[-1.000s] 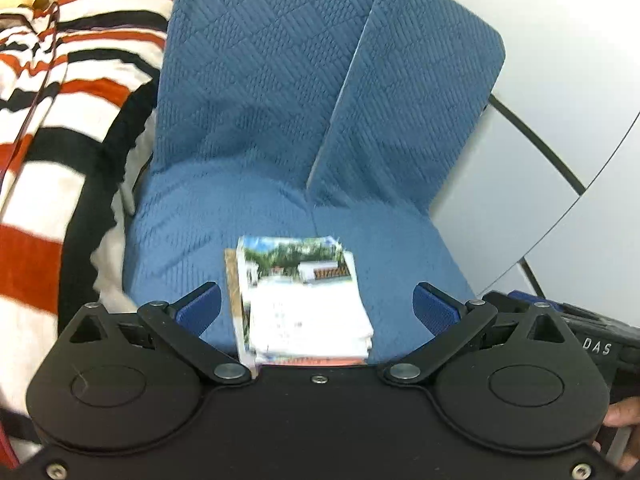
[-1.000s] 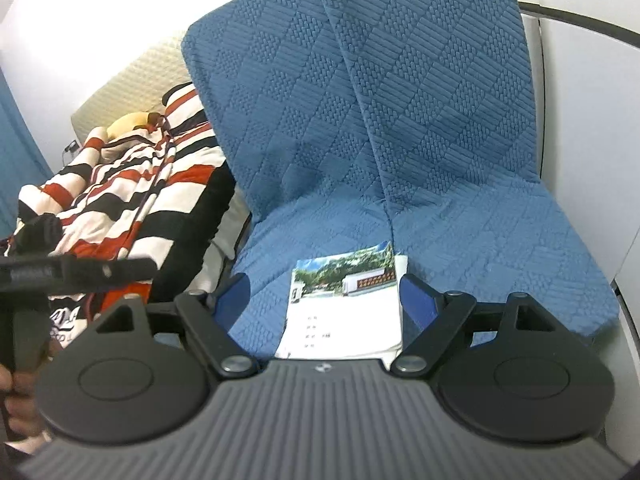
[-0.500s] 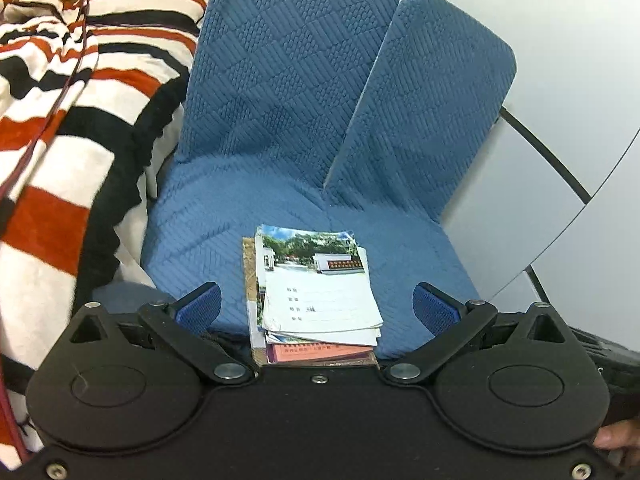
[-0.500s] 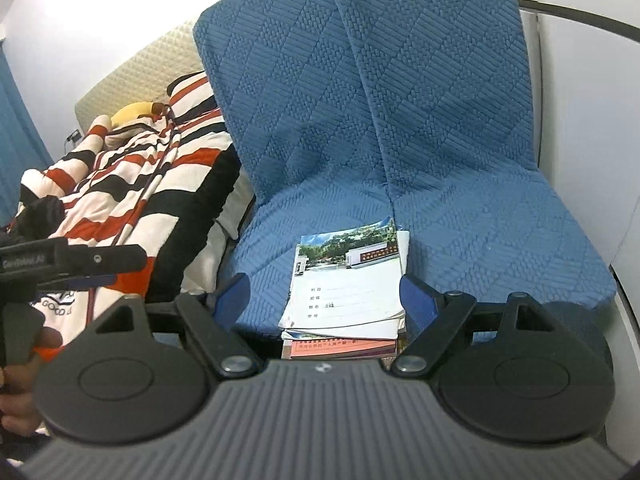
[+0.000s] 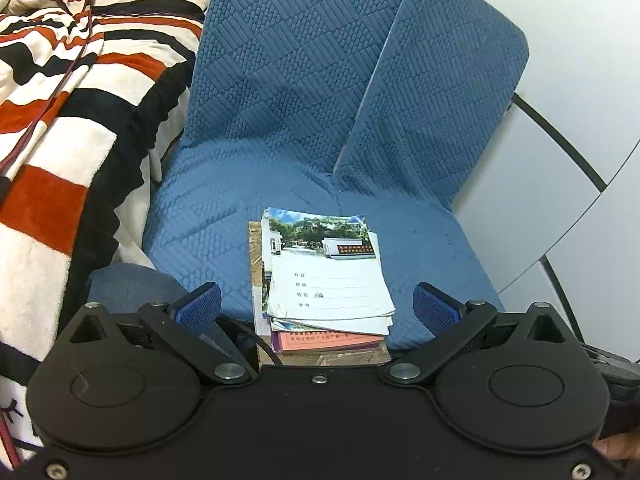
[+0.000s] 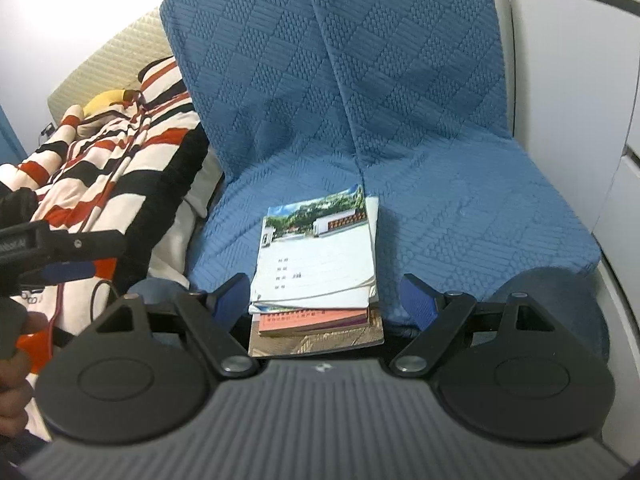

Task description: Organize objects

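- The left tongs [image 5: 316, 306] stand wide open with nothing gripped; their blue pads [image 5: 199, 307] sit either side of the near end of the stack of booklets [image 5: 324, 280] without touching it.
- The right tongs [image 6: 325, 298] are also spread wide and hold nothing; their blue pads [image 6: 230, 294] flank the near end of the same stack [image 6: 318, 264], clear of its edges as far as the view shows.
- The stack lies flat on the seat of a blue quilted cushion [image 5: 224, 216], near the cushion's front edge and roughly in line with the seam between its two halves.
- The top booklet [image 5: 326, 272] is white, with a photo of trees and a low building across its far end and printed lines below.
- Under it lie more white booklets, slightly fanned, then a pink-orange booklet [image 5: 324, 339], and at the bottom a wider brownish book [image 6: 320, 342] that sticks out toward the cameras.
- The cushion's two back panels [image 6: 340, 60] stand upright behind the seat, against a white wall.
- A red, black and white striped blanket [image 5: 60, 120] is heaped just beside the cushion, on the left of both views.
- A yellow soft toy [image 6: 105, 101] peeks out at the far end of the blanket.
- In the right wrist view the left tongs show at the left edge, held in a hand [image 6: 14, 364].
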`<state>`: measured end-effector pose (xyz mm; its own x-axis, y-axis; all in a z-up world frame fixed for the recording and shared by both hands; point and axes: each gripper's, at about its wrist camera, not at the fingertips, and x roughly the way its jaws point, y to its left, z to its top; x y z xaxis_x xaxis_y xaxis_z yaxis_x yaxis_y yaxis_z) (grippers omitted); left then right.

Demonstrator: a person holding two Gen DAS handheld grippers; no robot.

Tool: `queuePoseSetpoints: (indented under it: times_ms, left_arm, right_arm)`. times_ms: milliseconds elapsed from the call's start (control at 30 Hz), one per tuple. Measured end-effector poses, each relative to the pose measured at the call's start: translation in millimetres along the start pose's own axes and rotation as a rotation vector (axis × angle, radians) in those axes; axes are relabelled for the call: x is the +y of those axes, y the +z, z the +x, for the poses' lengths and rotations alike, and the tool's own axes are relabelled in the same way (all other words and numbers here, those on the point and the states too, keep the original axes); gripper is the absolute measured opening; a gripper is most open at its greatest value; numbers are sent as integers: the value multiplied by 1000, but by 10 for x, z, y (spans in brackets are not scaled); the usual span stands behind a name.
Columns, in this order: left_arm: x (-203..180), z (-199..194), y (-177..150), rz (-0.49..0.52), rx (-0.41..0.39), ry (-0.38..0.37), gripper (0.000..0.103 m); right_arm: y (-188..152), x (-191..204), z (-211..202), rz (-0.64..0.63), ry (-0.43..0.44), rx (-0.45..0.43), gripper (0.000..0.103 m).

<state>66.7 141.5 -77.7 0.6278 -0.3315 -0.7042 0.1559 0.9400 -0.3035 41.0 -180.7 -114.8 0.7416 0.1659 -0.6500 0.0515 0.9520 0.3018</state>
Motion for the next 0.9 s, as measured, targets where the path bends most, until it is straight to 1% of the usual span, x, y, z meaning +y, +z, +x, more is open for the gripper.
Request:
queuePoseSetpoints:
  times_ms: [100, 200, 400, 533, 633, 900]
  left_arm:
    - [15, -14, -23, -16, -12, -3, 102]
    - [34, -22, -41, -25, -10, -12, 102]
    - [7, -44, -66, -12, -18, -10, 102]
    - [30, -8, -63, -27, -1, -15, 102]
    - [18, 2, -76, -16, -3, -8, 102]
    - [-21, -12, -82, -6, -10, -22, 102]
  right_arm:
    - [-14, 19, 33, -15, -6, 1, 83]
    - [-4, 48, 25, -35, -12, -17, 83]
    - [9, 82, 54, -37, 2, -11, 83]
    - [19, 79, 60, -33, -4, -10, 83]
    - [24, 85, 60, -32, -2, -15, 83]
    - [32, 125, 91, -48, 8, -11, 83]
